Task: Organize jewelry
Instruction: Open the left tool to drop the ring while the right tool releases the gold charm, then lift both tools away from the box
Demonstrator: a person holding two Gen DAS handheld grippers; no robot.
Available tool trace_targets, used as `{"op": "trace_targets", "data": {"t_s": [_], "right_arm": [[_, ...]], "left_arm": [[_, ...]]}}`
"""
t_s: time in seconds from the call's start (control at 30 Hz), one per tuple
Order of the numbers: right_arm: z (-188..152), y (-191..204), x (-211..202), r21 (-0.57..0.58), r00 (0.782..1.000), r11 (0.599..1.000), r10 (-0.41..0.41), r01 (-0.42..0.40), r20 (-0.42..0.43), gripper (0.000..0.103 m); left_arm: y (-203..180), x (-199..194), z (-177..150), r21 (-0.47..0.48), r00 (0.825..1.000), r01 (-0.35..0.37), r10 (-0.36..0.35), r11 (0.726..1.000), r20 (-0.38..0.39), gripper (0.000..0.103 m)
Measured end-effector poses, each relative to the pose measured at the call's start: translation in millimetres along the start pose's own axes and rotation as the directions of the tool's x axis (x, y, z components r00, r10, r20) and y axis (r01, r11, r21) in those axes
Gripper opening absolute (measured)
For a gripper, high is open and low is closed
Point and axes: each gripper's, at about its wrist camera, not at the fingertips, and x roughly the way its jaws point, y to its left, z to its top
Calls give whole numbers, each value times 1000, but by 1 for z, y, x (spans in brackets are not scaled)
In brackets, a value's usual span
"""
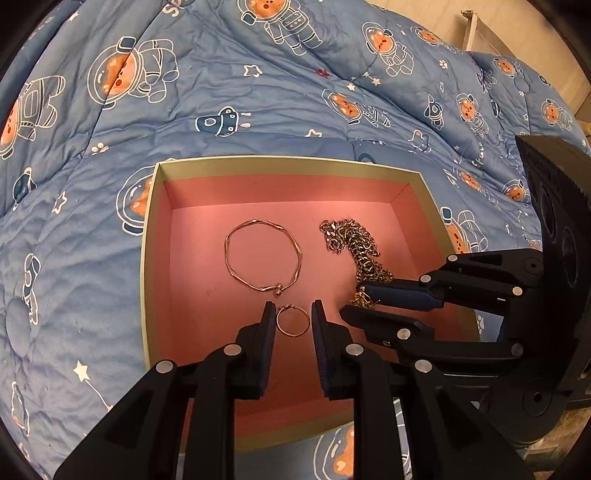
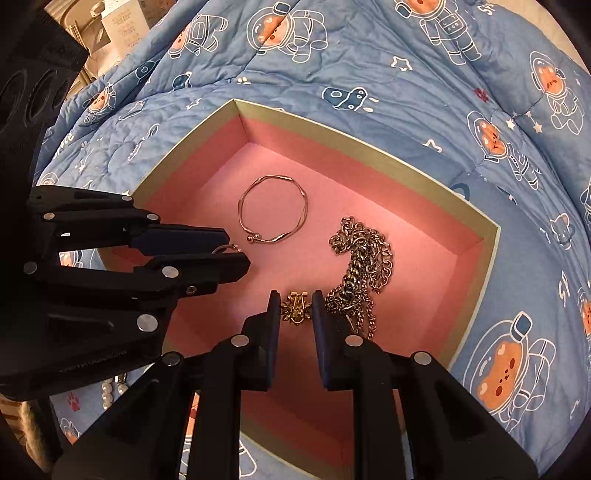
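Left claw loosely straddles ring; right claw pinches brooch.

Quilt: blue, puckered stitching, printed with orange-faced astronaut bears, small rockets, white stars and paw marks; covers the bed in both views. Carton: white with small dark print, upright past the quilt's far edge at upper left of the right wrist view. Cream wall or frame past the quilt's far corner.
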Motion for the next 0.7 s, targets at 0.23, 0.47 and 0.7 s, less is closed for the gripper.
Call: {"op": "trace_targets", "data": {"t_s": [0.23, 0.47, 0.7], "right_arm": [[-2, 0, -6, -7, 1000, 1000, 14, -13, 24, 32], [-9, -2, -37, 14, 992, 1000, -3, 2, 129, 49], [-57, -3, -86, 100, 970, 995, -47, 24, 238, 50]], "left_arm": [[-6, -14, 6, -4, 998, 31, -31, 1000, 61, 51], [2, -48, 3, -40, 984, 84, -77, 996, 158, 71], [12, -90, -42, -58, 965, 87, -69, 995, 254, 94]]}}
